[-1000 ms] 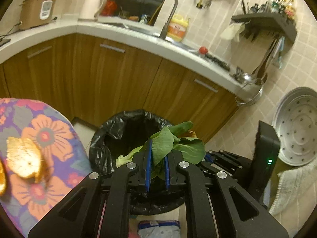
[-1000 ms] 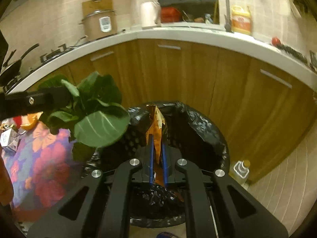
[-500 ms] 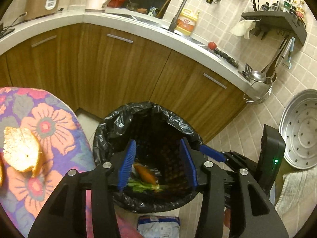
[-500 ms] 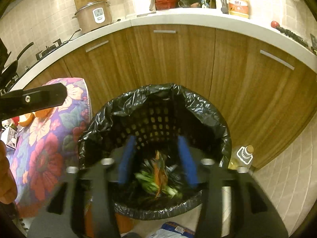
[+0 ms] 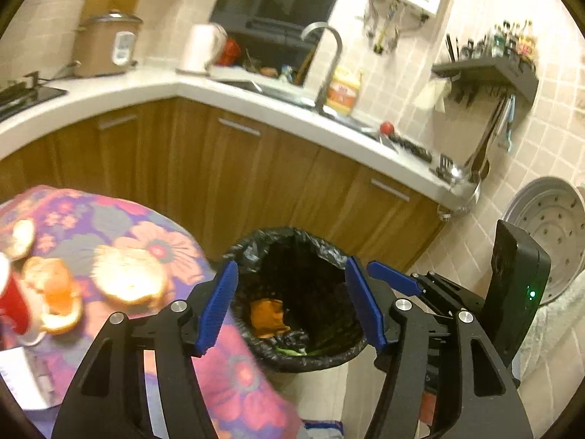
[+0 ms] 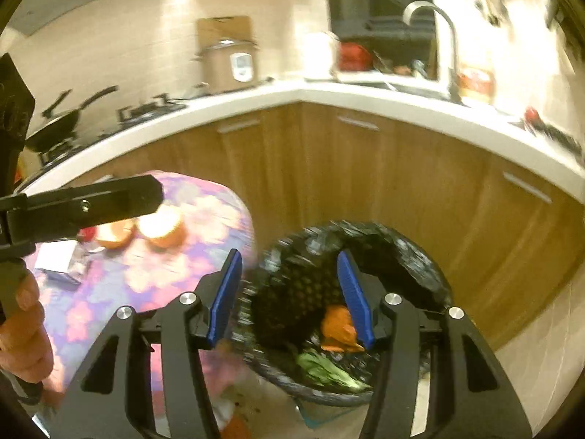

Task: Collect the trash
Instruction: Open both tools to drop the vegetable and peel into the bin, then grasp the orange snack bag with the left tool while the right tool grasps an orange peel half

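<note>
A black-bagged trash bin [image 5: 292, 241] stands on the floor by the wooden cabinets; it also shows in the right wrist view [image 6: 402, 241]. Inside lie an orange wrapper [image 5: 267, 316] [image 6: 338, 327] and green leaves [image 6: 325, 369]. My left gripper [image 5: 292, 303] is open and empty above the bin's near rim. My right gripper [image 6: 290, 296] is open and empty, above the bin's left rim. Orange peels [image 5: 126, 278] [image 5: 55, 292] lie on the flowered tablecloth [image 5: 226, 366] left of the bin; they show in the right wrist view too [image 6: 161, 228].
A red object [image 5: 12, 300] and white paper [image 5: 18, 376] lie at the table's left edge. Curved counter with sink faucet [image 5: 325, 62], rice cooker [image 5: 106, 45] and stove. A steel steamer tray [image 5: 548, 226] leans on the right wall. The left gripper's arm [image 6: 84, 208] crosses the right wrist view.
Both grippers opened and dropped the green leaves and the orange wrapper into the bin, then pulled back and swung left, bringing the table and peels into view.
</note>
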Demonstrator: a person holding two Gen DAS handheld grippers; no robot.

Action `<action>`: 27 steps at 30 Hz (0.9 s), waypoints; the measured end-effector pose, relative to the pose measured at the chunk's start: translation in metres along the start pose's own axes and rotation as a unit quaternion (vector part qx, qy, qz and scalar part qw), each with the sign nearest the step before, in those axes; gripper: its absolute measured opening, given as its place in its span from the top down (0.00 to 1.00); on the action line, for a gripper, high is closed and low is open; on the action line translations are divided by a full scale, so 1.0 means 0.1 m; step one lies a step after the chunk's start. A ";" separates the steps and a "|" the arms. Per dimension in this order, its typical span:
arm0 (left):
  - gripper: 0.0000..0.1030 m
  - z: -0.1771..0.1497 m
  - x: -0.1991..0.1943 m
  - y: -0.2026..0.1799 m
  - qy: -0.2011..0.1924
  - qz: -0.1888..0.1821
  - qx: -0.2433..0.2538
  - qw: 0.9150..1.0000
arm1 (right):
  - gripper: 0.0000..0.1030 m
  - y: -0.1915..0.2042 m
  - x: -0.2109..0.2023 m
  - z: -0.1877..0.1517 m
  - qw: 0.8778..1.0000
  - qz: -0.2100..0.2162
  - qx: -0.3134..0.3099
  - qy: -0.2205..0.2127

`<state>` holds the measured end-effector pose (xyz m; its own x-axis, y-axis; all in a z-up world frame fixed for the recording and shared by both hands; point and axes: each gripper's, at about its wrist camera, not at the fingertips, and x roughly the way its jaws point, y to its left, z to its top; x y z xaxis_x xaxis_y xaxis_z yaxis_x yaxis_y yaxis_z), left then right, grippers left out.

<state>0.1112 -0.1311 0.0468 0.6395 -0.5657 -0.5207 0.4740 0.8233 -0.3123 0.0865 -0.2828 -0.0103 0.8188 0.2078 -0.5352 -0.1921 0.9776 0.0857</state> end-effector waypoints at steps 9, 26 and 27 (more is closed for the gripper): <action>0.36 -0.08 -1.02 0.50 -0.074 0.070 -0.023 0.995 | 0.49 0.91 0.01 0.13 0.996 0.054 -0.065 -0.012; 0.30 -0.69 -2.16 2.25 -0.086 0.271 -0.268 0.921 | 0.49 1.70 0.30 0.11 0.991 0.099 -0.094 0.014; 0.30 -0.71 -2.12 2.31 -0.075 0.266 -0.285 0.918 | 0.49 1.71 0.31 0.11 0.990 0.100 -0.095 0.015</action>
<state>0.0423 0.1828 0.0286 0.7856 -0.0410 -0.6173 -0.2953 0.8519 -0.4324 0.0850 -0.1087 -0.0035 0.7389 0.3921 -0.5479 -0.4492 0.8928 0.0332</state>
